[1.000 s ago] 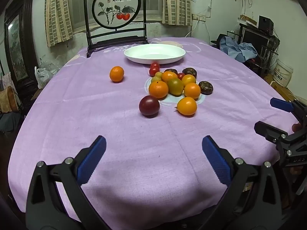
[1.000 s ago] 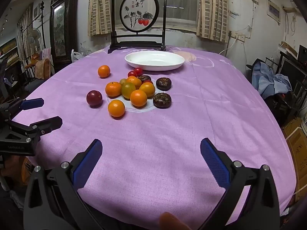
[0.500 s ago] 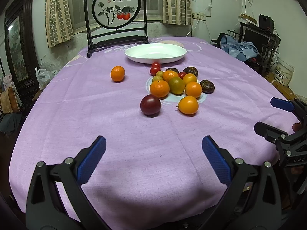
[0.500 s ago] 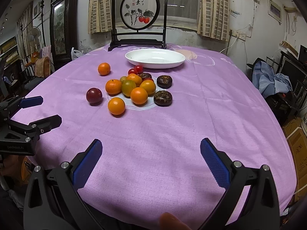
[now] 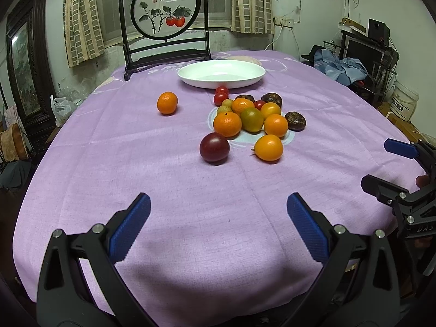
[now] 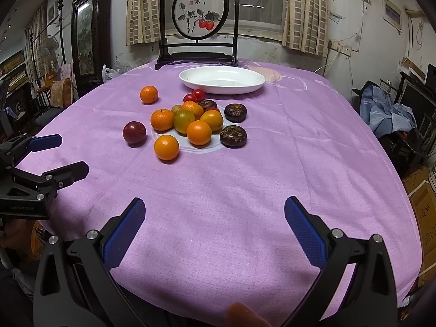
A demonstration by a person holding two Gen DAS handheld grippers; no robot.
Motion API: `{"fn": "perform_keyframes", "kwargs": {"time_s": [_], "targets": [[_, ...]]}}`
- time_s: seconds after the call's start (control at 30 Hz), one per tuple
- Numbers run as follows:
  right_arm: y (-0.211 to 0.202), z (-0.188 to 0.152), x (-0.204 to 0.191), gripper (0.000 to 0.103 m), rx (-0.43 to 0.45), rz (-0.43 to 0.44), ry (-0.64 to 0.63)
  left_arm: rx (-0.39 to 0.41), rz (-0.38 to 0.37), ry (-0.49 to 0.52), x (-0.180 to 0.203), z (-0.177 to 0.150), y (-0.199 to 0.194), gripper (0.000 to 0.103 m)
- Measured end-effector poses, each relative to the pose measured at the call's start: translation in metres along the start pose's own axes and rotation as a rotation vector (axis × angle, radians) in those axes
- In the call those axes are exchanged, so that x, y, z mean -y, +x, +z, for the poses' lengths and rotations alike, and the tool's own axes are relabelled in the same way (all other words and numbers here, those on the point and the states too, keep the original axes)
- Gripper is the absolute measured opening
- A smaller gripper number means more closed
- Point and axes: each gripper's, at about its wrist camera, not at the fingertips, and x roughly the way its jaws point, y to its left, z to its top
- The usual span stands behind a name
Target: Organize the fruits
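Blue fingers (image 5: 130, 226) splayed, level, empty.

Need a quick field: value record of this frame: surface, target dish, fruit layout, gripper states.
surface: table with purple tablecloth
dish: white plate at the far side, nothing in it
fruit cluster: oranges, a greenish one, small red ones and dark brown ones grouped in front of the plate
outliers: lone orange off to the left; dark red plum and near orange at the cluster's near edge
left gripper: open, holding nothing, short of the fruit
right gripper: open, holding nothing, short of the fruit
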Motion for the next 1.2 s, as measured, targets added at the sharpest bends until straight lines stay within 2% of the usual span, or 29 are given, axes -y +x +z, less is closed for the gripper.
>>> {"fn": "perform_keyframes", "kwargs": {"time_s": [1.2], "targets": [[0.0009,0.0005,0.0001,0.102,-0.005,-0.001,-0.001,-0.001,0.001,0.006,-0.0012,0.0001,0.0008,0.101]]}}
